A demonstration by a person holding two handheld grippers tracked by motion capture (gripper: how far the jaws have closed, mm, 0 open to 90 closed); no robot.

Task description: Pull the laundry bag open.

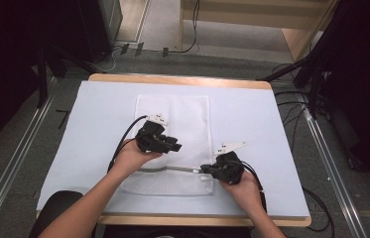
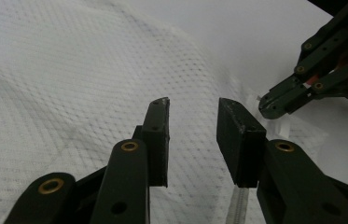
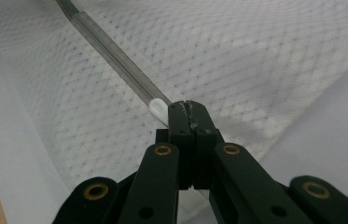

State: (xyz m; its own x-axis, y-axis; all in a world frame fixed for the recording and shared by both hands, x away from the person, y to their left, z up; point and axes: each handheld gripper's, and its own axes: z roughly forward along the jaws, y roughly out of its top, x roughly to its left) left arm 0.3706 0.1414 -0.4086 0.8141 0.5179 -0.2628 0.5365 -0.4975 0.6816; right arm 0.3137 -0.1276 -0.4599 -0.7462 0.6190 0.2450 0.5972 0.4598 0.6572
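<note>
A white mesh bag (image 1: 172,119) lies flat on the white-covered table (image 1: 257,119). Its grey zipper (image 1: 172,169) runs across the end nearest me. My left gripper (image 1: 175,146) hovers over the bag above the zipper, and its jaws stand apart with nothing between them (image 2: 192,121); the mesh bag (image 2: 69,84) lies beneath. My right gripper (image 1: 205,170) sits at the zipper's right end. In the right gripper view its jaws (image 3: 186,109) are closed together on the white zipper pull (image 3: 156,108), with the zipper (image 3: 115,56) running away from it. The right gripper's tip (image 2: 274,100) also appears in the left gripper view.
The table's wooden edge (image 1: 182,79) borders the white cover at the far side. Cables (image 1: 291,119) and dark stands (image 1: 316,74) lie on the floor to the right, and metal rails (image 1: 19,148) run along both sides.
</note>
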